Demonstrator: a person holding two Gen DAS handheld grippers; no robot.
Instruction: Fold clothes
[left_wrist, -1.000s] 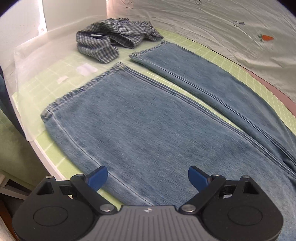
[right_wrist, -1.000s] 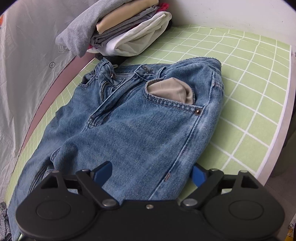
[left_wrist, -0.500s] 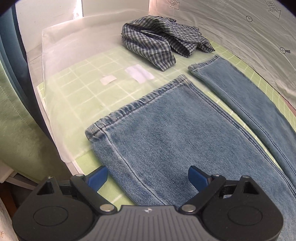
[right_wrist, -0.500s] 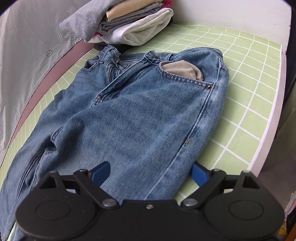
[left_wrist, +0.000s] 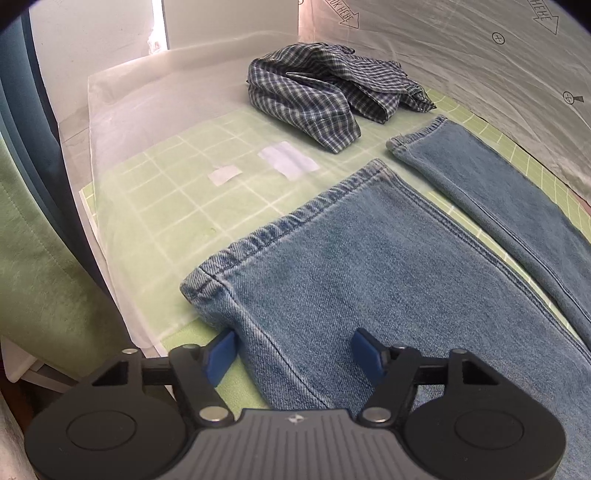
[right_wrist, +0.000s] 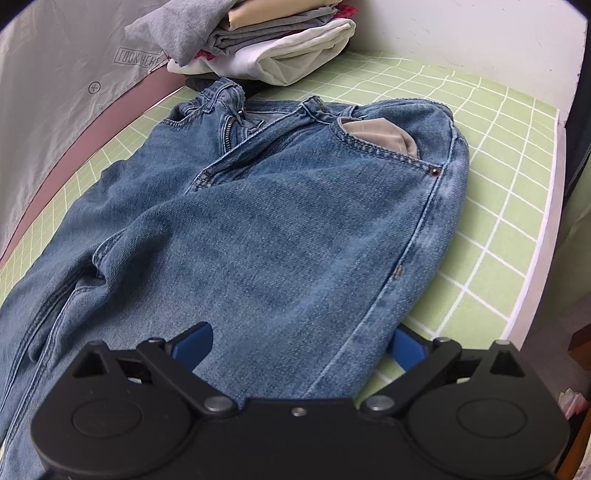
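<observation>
Down at the hem end, the left hand-held gripper (left_wrist: 293, 350) has its blue fingers (left_wrist: 221, 355) spread wide, one on either side of the outer seam of the near trouser leg, close to the corner of the cuff; whether the pads touch the cloth cannot be told. That leg belongs to a pair of blue jeans (left_wrist: 369, 266) lying flat on a green gridded mat (left_wrist: 155, 206) that covers the worktop. The second leg runs alongside on the far side, a narrow strip of mat showing between the two. Beyond the cuffs a crumpled blue checked shirt (left_wrist: 321, 88) sits near the back of the mat, and a thin translucent sheet (left_wrist: 147, 110) overlies the mat's left part.

At the waist end, the right hand-held gripper (right_wrist: 299, 345) is likewise spread apart, its fingers (right_wrist: 194, 343) straddling the hip portion of the jeans (right_wrist: 280, 229), with the right-hand finger down at the outer side seam by the mat (right_wrist: 509, 155). The fly is open and a beige pocket lining (right_wrist: 380, 134) shows at the front pocket. Behind the waistband a stack of folded clothes (right_wrist: 266, 40) rests in the corner against the wall.
</observation>
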